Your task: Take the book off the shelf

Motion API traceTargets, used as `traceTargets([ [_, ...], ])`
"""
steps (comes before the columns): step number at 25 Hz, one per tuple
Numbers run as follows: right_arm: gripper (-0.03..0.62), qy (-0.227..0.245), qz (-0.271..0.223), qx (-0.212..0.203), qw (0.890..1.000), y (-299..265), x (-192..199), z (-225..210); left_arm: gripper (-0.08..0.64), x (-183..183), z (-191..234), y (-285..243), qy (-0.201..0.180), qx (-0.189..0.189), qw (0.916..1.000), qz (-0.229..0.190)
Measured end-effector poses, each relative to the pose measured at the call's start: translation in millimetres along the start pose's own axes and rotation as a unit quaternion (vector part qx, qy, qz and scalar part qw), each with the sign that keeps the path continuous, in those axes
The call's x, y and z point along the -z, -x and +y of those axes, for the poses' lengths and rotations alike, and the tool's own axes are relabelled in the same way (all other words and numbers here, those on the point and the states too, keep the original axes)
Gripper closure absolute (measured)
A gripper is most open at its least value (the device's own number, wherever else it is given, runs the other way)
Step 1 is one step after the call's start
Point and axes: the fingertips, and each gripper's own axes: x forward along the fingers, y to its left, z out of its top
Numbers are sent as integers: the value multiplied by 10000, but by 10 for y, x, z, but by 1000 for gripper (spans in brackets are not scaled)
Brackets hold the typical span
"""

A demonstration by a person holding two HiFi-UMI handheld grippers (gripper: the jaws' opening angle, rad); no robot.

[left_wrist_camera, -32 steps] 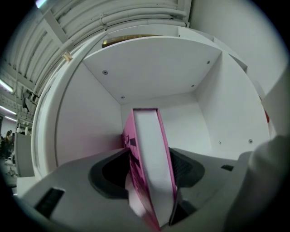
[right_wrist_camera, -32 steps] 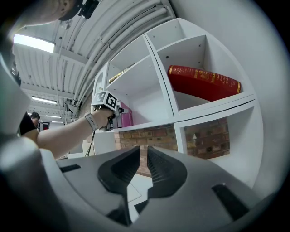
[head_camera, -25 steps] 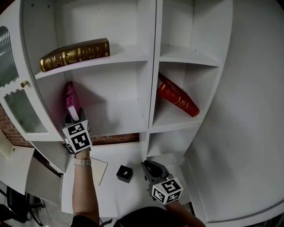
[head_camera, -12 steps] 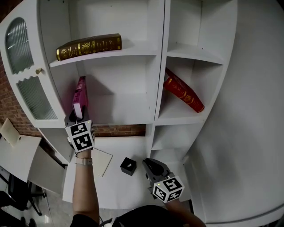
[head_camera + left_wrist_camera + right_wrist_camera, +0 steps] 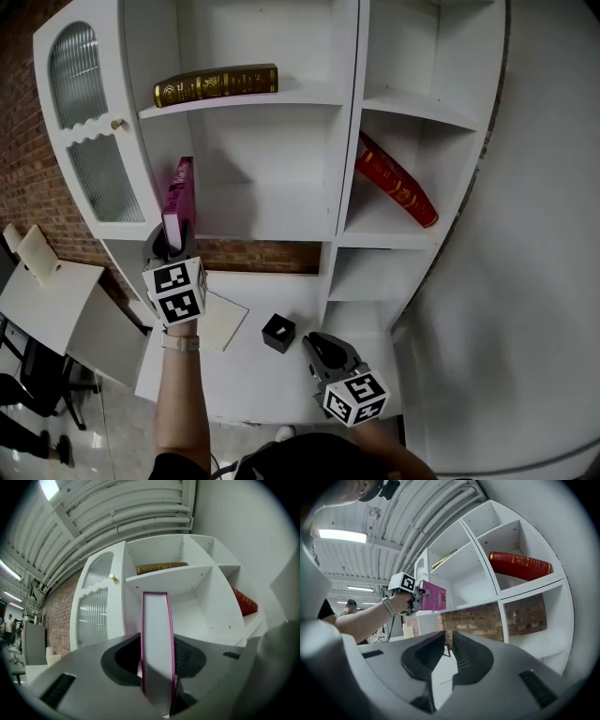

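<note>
A magenta book (image 5: pixel 178 202) stands upright on edge at the left end of the middle shelf (image 5: pixel 272 230). My left gripper (image 5: pixel 169 246) is shut on its lower front edge. In the left gripper view the book's white page edge (image 5: pixel 157 634) fills the gap between the jaws of my left gripper (image 5: pixel 157 667). The right gripper view shows the book (image 5: pixel 432 598) held out in front of the shelf. My right gripper (image 5: pixel 319 345) hangs low over the white desk, shut and holding nothing.
A gold-lettered brown book (image 5: pixel 217 84) lies flat on the shelf above. A red book (image 5: pixel 396 190) leans in the right compartment. A small black cube (image 5: pixel 278 333) and a cream pad (image 5: pixel 220 322) lie on the desk. A glass-fronted door (image 5: pixel 89 159) stands at the left.
The left jaws have come in onto the magenta book, which now stands a little further out from the shelf's left wall. The head view has swung left. The right gripper has barely moved.
</note>
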Motion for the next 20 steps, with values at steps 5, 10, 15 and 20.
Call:
traceTargets([
  [5, 535, -20, 92, -231, 9997, 149, 112, 201, 414, -65, 27, 457, 88, -13, 9996, -280],
  [10, 535, -34, 186, -486, 9986, 265, 232, 486, 414, -97, 125, 906, 17, -102, 9992, -390],
  [15, 535, 8, 263, -707, 9971, 364, 336, 753, 416, -77, 186, 1323, -100, -141, 9992, -365],
  [20, 535, 23, 299, -919, 9953, 420, 408, 1017, 416, 22, 260, 1718, -181, -185, 9992, -291],
])
